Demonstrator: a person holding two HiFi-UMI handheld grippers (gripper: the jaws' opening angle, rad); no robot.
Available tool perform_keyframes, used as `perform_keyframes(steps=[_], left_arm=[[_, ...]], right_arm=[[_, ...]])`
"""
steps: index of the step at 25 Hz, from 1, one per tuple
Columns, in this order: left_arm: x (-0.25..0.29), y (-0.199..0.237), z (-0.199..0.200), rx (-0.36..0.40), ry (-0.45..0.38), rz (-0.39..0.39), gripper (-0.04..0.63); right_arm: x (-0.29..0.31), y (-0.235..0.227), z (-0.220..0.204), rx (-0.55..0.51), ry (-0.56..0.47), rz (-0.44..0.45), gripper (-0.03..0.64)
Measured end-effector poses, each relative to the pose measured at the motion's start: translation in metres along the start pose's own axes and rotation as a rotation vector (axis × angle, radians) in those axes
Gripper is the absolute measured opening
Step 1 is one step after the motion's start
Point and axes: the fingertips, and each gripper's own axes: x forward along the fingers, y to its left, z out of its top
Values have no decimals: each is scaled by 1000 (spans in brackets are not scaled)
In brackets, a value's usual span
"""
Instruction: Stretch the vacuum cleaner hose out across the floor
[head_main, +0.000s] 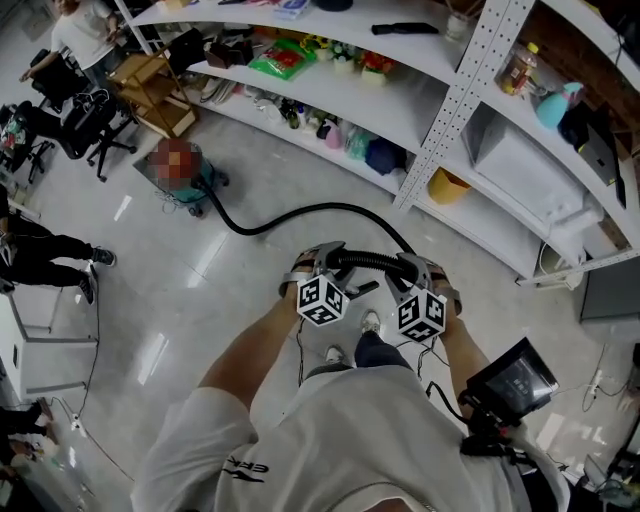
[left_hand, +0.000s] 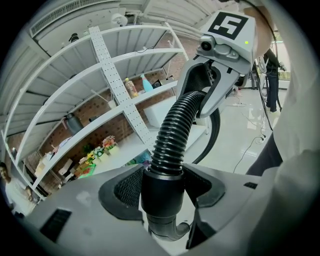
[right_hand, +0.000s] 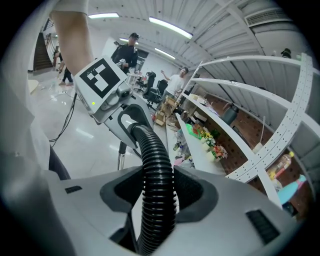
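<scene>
One black vacuum hose, held off the floor in front of the person. Its near end spans both grippers; the rest curves away over the floor towards the left end of the shelving, where its far end cannot be made out.
Left gripper: jaws clamped on the smooth cuff at the hose's end.
Right gripper: jaws clamped on the ribbed length just beside the left gripper.

Room for moving:
- Floor: wide and open to the left of the hose.
- Shelving: its curved lower edge runs along the far and right side, near the hose's arc.
- Office chairs: upper left, well apart from the hose.

Materials and shapes:
- Floor: pale, glossy, with bright reflections.
- Shelving: white curved boards on a perforated upright.
- Hose: black, round, closely ribbed, flexible.
- Cuff: smooth, dark, cylindrical.
- Jaw pads: dark, finely textured, hollowed around the hose.
</scene>
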Motion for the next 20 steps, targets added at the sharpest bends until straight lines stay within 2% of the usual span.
perform_keyframes(steps=[9,17,20], left_arm=[[-2,-45,12,-21,27,4,238],[12,-108,53,-40,89,50,239],[13,-118,71,-55,106,74,239]], right_arm=[[-26,18,-31,-12,-13,45,181],[-68,25,-97,-23,-66,100,179],[-83,17,-108,-37,-88,111,181]])
